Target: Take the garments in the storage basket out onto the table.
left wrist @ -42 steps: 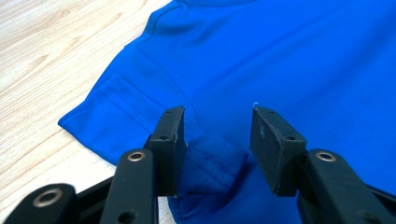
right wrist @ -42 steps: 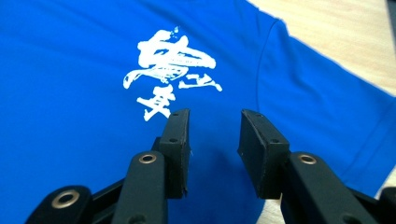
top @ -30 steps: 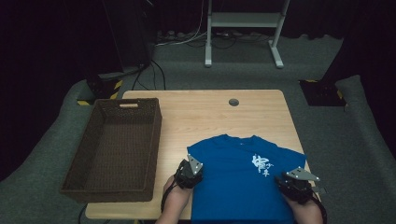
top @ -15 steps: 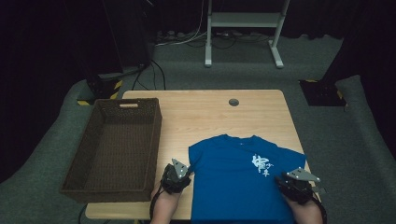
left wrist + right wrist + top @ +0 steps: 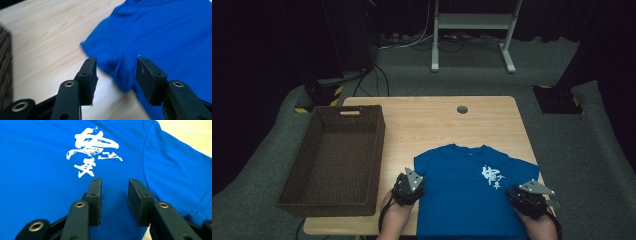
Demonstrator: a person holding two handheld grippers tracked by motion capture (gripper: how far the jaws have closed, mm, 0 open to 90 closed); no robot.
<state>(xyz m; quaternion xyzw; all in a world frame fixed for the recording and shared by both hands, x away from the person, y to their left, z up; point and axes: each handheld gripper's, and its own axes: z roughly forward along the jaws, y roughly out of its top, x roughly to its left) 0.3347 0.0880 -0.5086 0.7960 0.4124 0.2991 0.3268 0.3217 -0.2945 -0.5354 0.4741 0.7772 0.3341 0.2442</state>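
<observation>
A blue T-shirt point(image 5: 462, 195) with a white print point(image 5: 493, 176) lies spread flat on the near right part of the wooden table point(image 5: 427, 125). My left gripper point(image 5: 414, 176) is at the shirt's left edge. In the left gripper view its jaws point(image 5: 116, 67) stand open and have just been opening, with the sleeve's loose fabric point(image 5: 120, 62) lying between them, not pinched. My right gripper point(image 5: 519, 192) hovers over the shirt's right side. In the right gripper view it point(image 5: 113, 186) is open just below the print point(image 5: 92, 150), and the cloth point(image 5: 37, 182) lies flat beneath.
A dark wicker basket point(image 5: 377, 150), with nothing in it, stands along the table's left side. A round cable hole point(image 5: 462, 109) sits near the far edge. Bare wood lies between basket and shirt. A white stand's legs point(image 5: 472, 22) are on the floor beyond.
The left gripper pulled left off the shirt's edge, then came back right to it. The right gripper and the shirt have stayed put.
</observation>
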